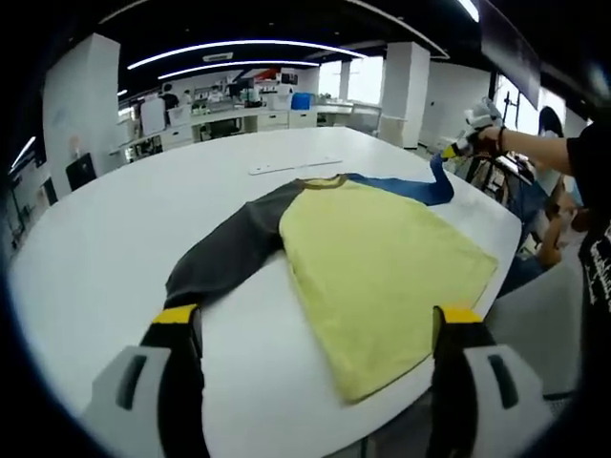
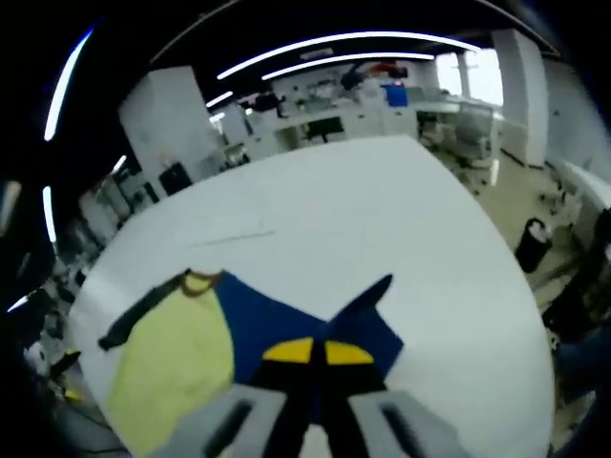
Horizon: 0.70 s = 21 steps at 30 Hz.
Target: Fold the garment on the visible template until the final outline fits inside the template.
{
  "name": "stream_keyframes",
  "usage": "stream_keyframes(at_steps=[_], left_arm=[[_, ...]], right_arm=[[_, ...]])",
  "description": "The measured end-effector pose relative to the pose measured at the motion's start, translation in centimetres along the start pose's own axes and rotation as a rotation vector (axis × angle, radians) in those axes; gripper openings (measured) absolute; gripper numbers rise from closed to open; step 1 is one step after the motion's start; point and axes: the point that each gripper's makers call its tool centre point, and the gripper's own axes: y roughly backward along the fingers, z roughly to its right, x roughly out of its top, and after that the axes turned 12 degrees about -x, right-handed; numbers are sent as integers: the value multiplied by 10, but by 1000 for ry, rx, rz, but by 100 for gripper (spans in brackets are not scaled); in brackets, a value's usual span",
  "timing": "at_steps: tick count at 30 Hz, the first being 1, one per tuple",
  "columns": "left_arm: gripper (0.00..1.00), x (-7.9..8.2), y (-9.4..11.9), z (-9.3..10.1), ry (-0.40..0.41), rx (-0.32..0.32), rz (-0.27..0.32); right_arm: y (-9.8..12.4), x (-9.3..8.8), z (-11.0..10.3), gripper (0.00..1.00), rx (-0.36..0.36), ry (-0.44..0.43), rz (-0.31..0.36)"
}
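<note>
A long-sleeved shirt lies on the white round table point(image 1: 115, 239). Its body is yellow point(image 1: 382, 267), with one dark grey sleeve point(image 1: 229, 248) spread to the left. The blue sleeve point(image 1: 410, 188) is lifted off the table at the far right by my right gripper point(image 1: 451, 151), held in a person's hand. In the right gripper view the yellow-tipped jaws stand together, the right gripper point(image 2: 318, 353) shut on the blue sleeve point(image 2: 277, 324), with the yellow body point(image 2: 177, 367) to the left. My left gripper point(image 1: 318, 320) hovers open over the shirt's near hem.
A thin white strip point(image 1: 296, 167) lies on the table beyond the collar. The table edge point(image 1: 506, 239) runs close to the shirt's right side. Desks and equipment point(image 1: 239, 110) stand far behind. A person point(image 1: 587, 191) stands at the right.
</note>
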Motion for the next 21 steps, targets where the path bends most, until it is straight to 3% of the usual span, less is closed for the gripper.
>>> stream_keyframes(at_steps=[15,21], left_arm=[[97,2,0,-1,-14,-3,6],[98,-8,2,-22,-8,-9,1]], right_arm=[[-6,13,-61,0,98,80,-4],[-10,18,-85,0,128,133,-3]])
